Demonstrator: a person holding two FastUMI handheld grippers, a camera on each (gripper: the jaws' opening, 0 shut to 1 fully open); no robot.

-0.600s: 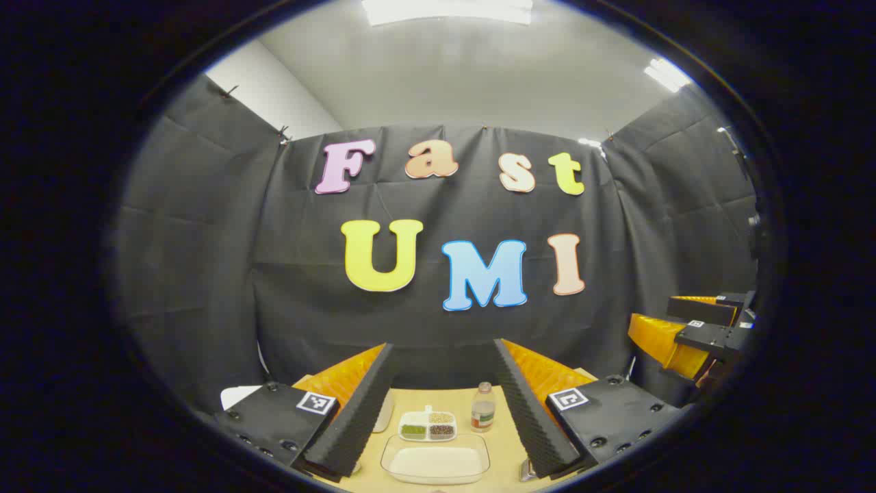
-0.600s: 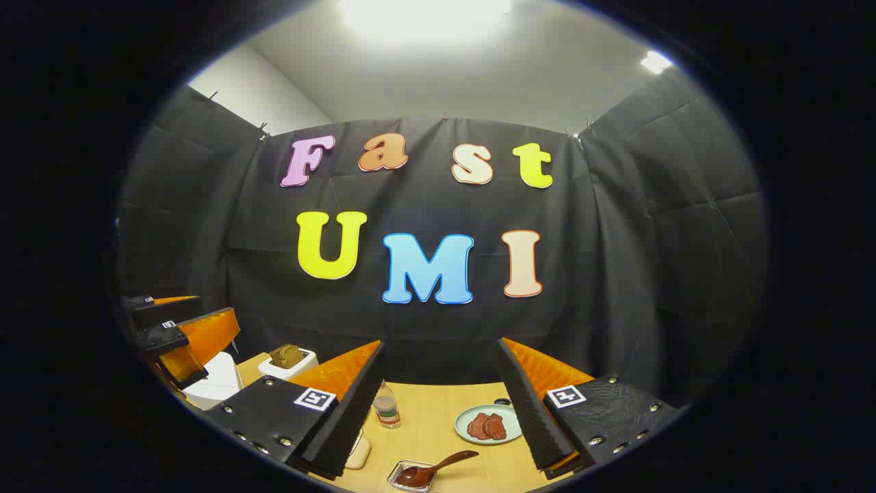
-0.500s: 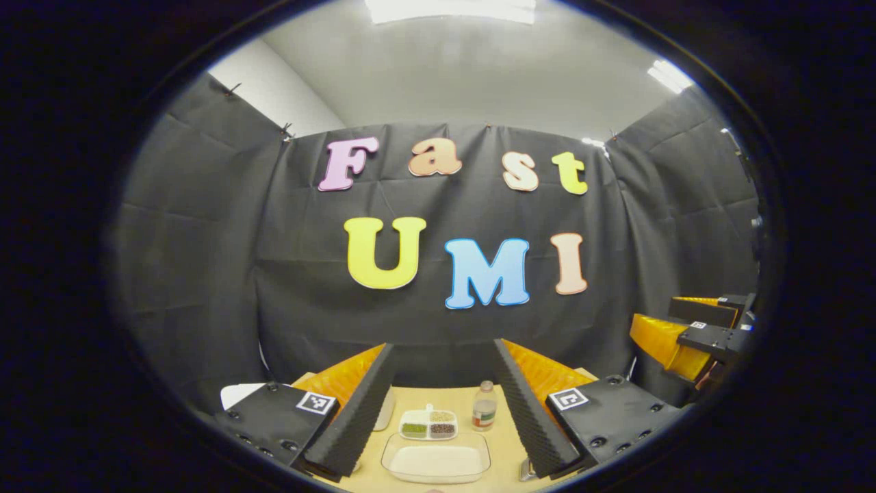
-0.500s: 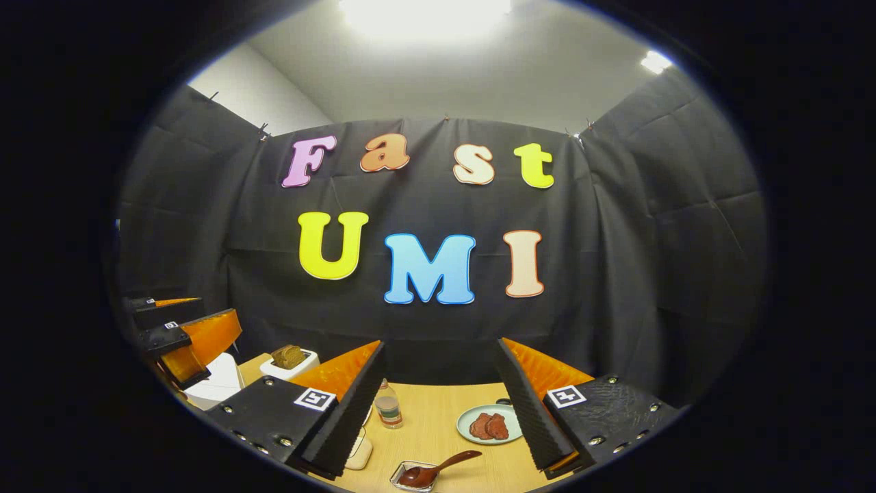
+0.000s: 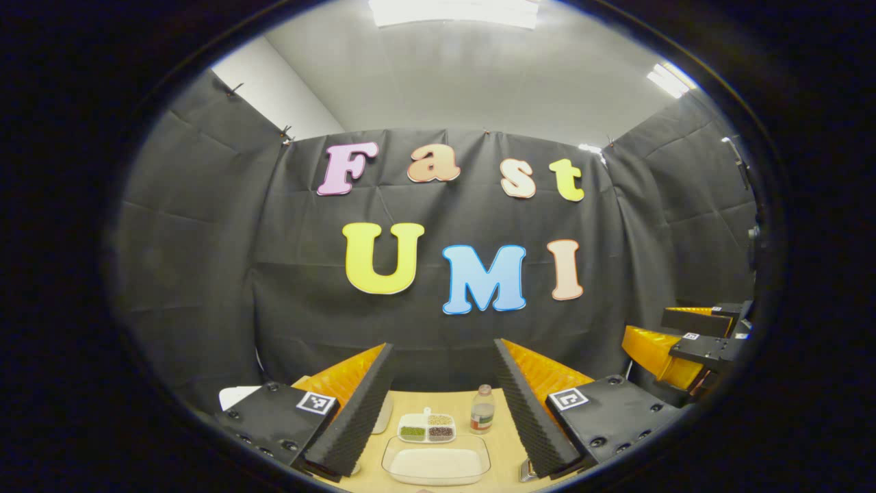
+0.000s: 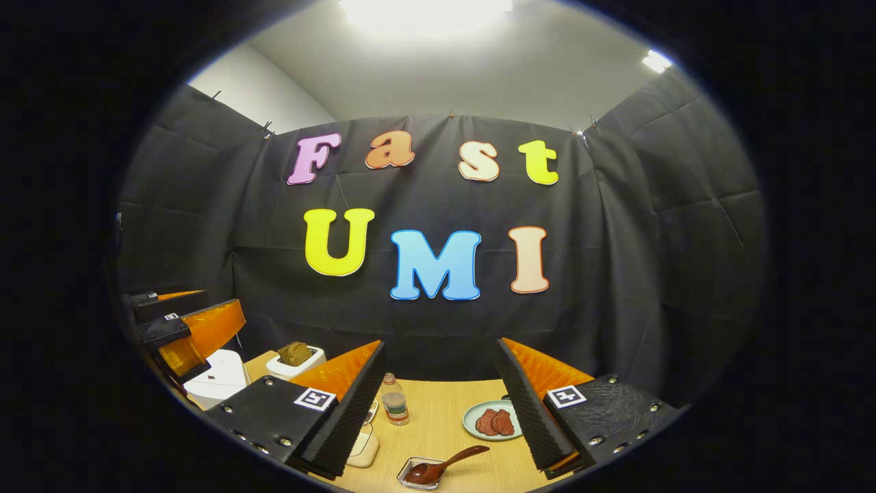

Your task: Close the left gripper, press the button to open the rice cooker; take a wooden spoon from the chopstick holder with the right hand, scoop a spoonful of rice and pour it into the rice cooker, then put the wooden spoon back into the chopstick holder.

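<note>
Left gripper view: left claw [image 5: 443,404] is hanging above the counter [image 5: 503,438], fingers spread wide, gripping nothing.
Ahead of left claw: a clear dish of rice [image 5: 436,463] is lying between its fingers, low and near; a divided tray [image 5: 427,427] and a small bottle [image 5: 482,409] are sitting just beyond it.
Off to its right: right claw [image 5: 684,342] is hovering, raised.
Right gripper view: right claw [image 6: 438,404] is also standing wide open and empty.
Ahead of right claw: wooden spoon [image 6: 441,467] is lying between its fingers, bowl resting in a small metal tray [image 6: 415,475]; a plate of meat [image 6: 494,420] is sitting near the right finger.
Off to its left: a white rice cooker [image 6: 217,376], lid down, is sitting under the left claw; a toaster [image 6: 295,360] is standing beside it.
</note>
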